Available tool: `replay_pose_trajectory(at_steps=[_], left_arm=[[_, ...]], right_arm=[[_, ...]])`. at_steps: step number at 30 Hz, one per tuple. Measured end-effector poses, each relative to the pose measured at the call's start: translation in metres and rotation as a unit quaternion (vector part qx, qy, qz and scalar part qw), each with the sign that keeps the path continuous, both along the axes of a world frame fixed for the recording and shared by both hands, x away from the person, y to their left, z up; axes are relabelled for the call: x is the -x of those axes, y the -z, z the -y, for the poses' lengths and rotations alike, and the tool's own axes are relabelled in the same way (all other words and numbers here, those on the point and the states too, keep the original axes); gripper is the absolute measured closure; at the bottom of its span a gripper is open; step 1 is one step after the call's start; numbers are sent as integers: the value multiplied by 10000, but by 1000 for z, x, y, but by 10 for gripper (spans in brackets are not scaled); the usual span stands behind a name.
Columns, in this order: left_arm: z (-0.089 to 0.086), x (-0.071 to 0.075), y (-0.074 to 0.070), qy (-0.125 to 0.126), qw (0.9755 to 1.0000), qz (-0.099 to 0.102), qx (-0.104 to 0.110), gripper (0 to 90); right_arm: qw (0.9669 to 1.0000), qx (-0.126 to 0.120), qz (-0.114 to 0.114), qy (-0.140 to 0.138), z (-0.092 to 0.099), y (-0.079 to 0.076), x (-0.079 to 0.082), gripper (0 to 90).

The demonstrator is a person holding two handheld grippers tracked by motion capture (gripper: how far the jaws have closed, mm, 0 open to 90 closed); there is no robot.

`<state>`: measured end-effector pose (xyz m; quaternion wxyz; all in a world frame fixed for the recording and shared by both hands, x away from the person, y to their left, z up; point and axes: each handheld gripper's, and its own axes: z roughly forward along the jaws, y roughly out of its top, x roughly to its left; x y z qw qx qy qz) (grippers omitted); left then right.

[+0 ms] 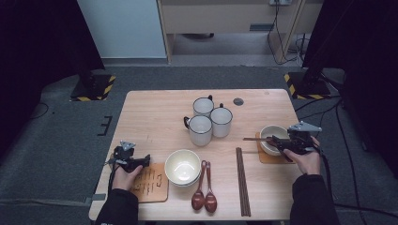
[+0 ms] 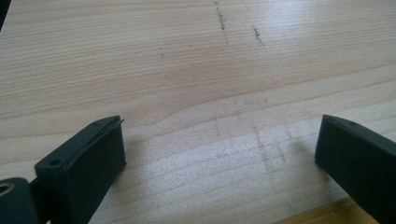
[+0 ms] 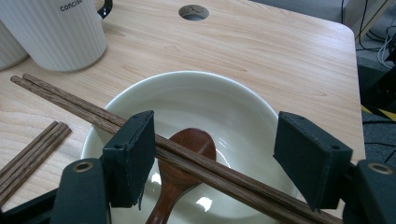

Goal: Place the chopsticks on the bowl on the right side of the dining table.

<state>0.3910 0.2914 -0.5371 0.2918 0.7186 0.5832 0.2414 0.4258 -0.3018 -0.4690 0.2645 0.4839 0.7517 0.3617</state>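
Observation:
My right gripper hovers low over a white bowl at the table's right side, on an orange mat. Its jaws stand open and wide apart. A pair of dark wooden chopsticks lies across the bowl's rim and runs between the jaws, close by the left one. A brown wooden spoon rests inside the bowl. My left gripper is open at the front left, low over bare tabletop, with nothing between its jaws.
Three white mugs stand mid-table; one mug is just beyond the bowl. Stacked bowls, two wooden spoons and a second chopstick pair lie in front. An orange placemat sits under the left hand.

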Motion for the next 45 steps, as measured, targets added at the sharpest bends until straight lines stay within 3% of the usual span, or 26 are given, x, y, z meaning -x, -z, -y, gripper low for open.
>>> replay_pose_trajectory(at_steps=[6, 11, 45], left_arm=[[0, 0, 0, -1, 10000, 1, 1, 7], [0, 0, 0, 0, 10000, 0, 0, 7], [0, 0, 0, 0, 10000, 0, 0, 7]], right_arm=[[10000, 19, 2, -18, 1, 0, 0, 300], [9999, -103, 0, -66, -1, -2, 0, 290], [9999, -75, -20, -67, -1, 0, -1, 321]])
